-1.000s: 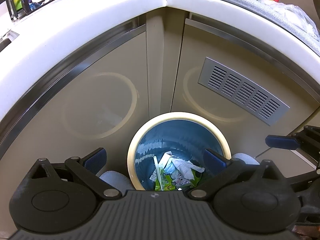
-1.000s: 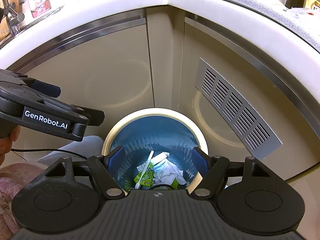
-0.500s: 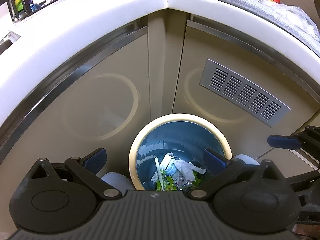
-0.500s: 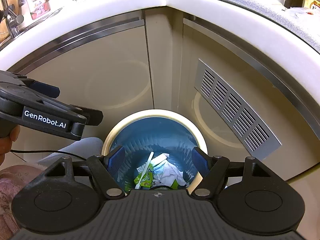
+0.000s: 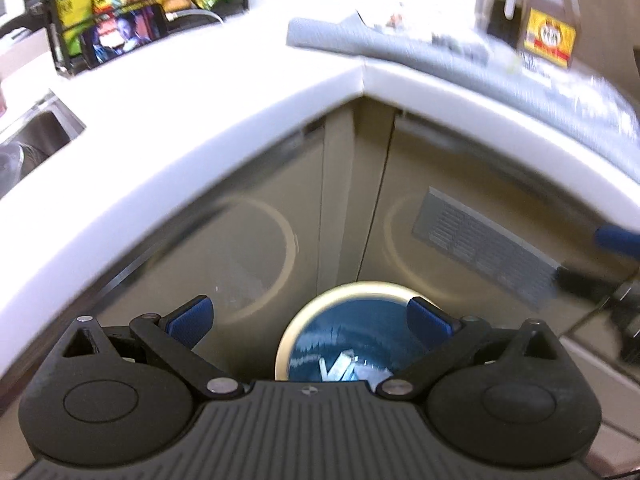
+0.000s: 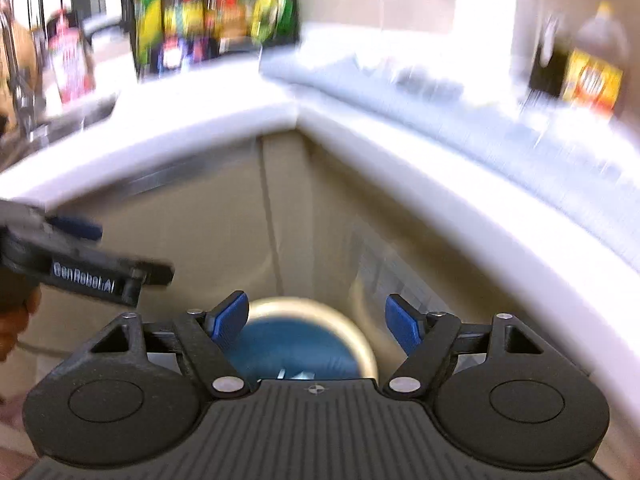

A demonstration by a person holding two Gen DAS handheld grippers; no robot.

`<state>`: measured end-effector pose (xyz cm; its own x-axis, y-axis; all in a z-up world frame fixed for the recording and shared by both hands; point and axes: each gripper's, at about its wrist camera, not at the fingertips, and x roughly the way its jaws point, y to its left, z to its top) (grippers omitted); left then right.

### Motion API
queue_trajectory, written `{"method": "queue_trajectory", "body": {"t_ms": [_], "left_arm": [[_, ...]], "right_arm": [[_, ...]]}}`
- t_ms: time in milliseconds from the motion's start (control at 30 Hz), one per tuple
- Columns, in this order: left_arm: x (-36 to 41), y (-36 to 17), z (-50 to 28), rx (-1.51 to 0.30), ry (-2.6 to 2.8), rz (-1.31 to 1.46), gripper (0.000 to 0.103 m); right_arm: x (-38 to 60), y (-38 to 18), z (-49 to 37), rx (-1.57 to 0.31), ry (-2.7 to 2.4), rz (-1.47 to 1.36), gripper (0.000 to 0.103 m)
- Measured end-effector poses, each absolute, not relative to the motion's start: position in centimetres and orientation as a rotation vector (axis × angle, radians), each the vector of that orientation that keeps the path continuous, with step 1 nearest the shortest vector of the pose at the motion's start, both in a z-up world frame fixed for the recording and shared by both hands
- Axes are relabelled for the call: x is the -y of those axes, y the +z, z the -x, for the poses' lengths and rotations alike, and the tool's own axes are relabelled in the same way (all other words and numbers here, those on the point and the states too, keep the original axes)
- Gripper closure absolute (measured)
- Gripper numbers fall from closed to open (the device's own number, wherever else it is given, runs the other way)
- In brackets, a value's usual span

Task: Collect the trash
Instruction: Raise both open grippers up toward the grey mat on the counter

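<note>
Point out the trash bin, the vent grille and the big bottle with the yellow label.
trash bin [image 5: 298, 326]: left wrist view, on its cream rim, left side.
vent grille [image 5: 484, 246]: left wrist view, middle of the slatted panel.
bottle with the yellow label [image 5: 550, 38]: left wrist view, on the label.

Two claws: left claw [image 5: 308, 320], right claw [image 6: 316, 322]. One bin [image 5: 298, 330] below them; two bottles [image 5: 552, 28] on the surface [image 5: 224, 92] beyond.

Black left gripper [image 5: 309, 318], blue pads (white GenRobot.AI marking).
</note>
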<state>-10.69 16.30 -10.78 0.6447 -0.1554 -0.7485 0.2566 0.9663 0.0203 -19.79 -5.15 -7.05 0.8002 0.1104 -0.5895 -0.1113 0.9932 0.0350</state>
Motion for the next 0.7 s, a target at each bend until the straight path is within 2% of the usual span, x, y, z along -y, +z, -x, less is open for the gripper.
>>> {"method": "queue_trajectory", "body": {"t_ms": [67,133,200,467,700], "left_arm": [[-16.4,-9.7,10.6,-0.815,-0.228,-0.113,0.000],[-16.5,-8.7,10.5,-0.794,-0.222,-0.104,0.000],[-16.4,-7.8,10.5,-0.777,-0.222,-0.099,0.000],[-15.7,-5.2,10.1,-0.711,-0.233,-0.089,0.000],[-15.0,-4.7,9.4,-0.712,-0.252,-0.078,0.000]], "right_arm": [[6.4,-5.1,20.1,-0.534,0.075,0.009,0.023],[8.4,-3.5,19.9,-0.439,0.004,0.002,0.010],[10.4,-2.4,19.3,-0.361,-0.088,-0.004,0.005],[18.2,-1.5,15.3,-0.333,-0.359,-0.093,0.004],[22.0,-2.4,11.6,-0.387,-0.453,-0.023,0.003]]}}
